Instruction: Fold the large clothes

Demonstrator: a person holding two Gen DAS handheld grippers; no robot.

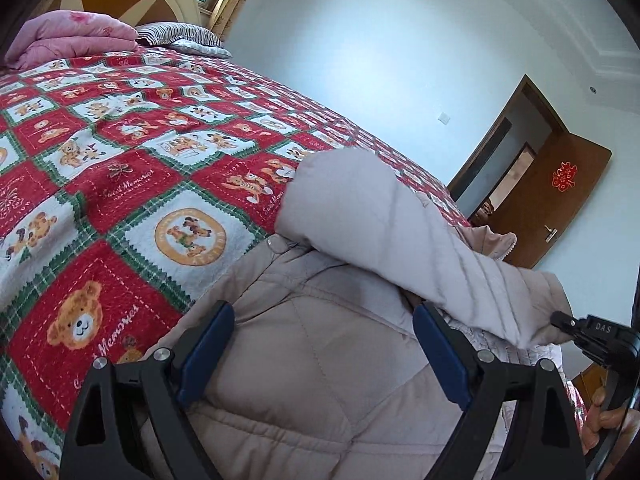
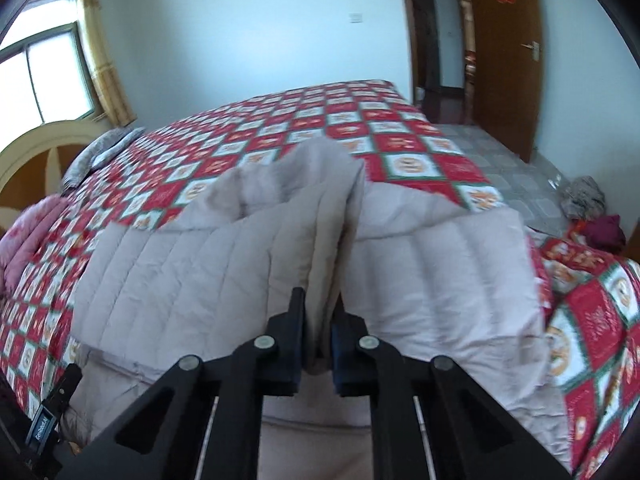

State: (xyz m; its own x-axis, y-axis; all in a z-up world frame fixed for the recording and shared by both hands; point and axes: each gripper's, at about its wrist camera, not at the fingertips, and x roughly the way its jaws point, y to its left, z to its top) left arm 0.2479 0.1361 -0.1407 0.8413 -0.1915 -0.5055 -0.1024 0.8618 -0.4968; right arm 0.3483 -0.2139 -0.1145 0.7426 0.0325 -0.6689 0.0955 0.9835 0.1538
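A large beige quilted coat lies on a bed with a red, green and white bear-patterned cover. My left gripper is open just above the coat's body, its blue pads wide apart with nothing between them. A lifted fold of the coat hangs over its right finger. My right gripper is shut on a bunched fold of the coat and holds it raised above the rest of the coat. The right gripper's body also shows at the right edge of the left wrist view.
A pink folded quilt and striped pillows lie at the headboard. An open wooden door stands beyond the bed's foot. A pile of clothes sits on the floor at the right.
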